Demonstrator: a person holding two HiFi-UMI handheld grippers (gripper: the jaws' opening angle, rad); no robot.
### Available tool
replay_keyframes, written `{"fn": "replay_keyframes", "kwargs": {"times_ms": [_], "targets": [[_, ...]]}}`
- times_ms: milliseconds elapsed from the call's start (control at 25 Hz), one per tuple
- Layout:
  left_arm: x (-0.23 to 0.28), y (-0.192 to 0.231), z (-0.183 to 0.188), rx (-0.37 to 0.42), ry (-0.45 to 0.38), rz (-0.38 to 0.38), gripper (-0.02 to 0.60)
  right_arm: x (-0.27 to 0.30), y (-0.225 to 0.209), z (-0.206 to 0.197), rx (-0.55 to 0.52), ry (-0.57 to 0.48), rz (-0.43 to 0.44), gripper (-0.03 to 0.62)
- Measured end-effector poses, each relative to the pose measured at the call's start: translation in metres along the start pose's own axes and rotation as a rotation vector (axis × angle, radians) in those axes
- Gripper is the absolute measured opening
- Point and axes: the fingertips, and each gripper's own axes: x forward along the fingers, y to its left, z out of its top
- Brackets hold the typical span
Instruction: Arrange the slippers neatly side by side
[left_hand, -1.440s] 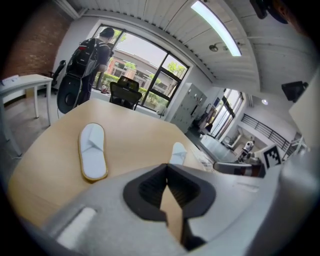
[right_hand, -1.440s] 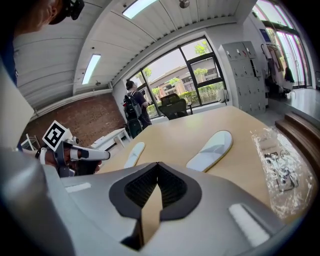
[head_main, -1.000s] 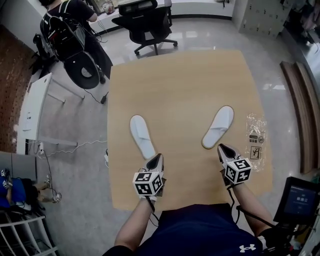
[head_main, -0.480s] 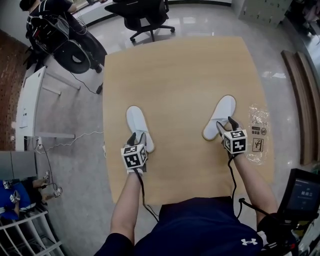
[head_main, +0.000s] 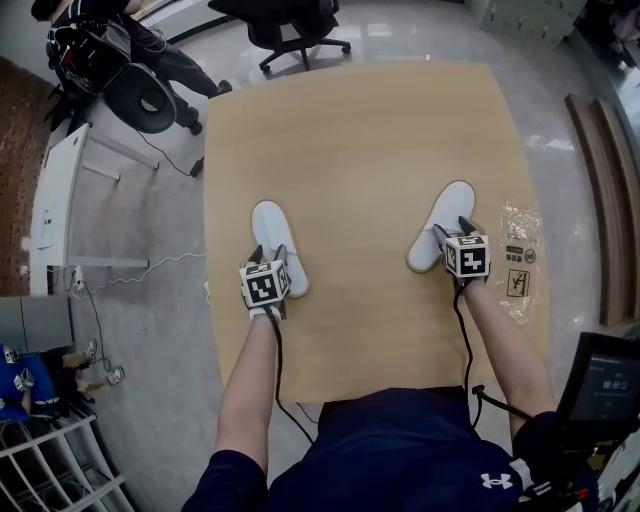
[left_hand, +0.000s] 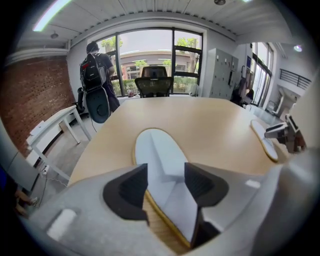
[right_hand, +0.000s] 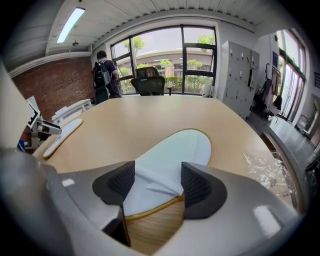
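Both grippers have come forward from the near edge onto the slippers, their jaws just opening. At lower left of the head view, the left gripper (head_main: 268, 254) stands spread, straddling the near end of the left slipper (head_main: 270, 220). At right, the right gripper (head_main: 452, 230) straddles the right slipper (head_main: 452, 200), likewise unclenched. Only the gripper views show the pads clear of the fabric. Both forearms reach forward, grippers tilted down. Two slippers lie well apart on the surface (head_main: 360, 130), far ends splayed outward.

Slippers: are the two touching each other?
Apart. The head view shows a wide stretch of bare table between the left slipper and the right slipper.
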Motion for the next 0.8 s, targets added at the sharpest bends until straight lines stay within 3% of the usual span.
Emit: {"fn": "replay_keyframes", "kwargs": {"times_ms": [360,800], "targets": [[0.011,-0.011,-0.015,0.004,0.037,-0.025,0.198,0.005,0.015,-0.005,-0.188,0.037,0.108,0.287],[0.003,-0.049,-0.035,0.013,0.060,-0.088,0.196,0.000,0.047,-0.011,-0.263,0.009,0.187,0.287]]}}
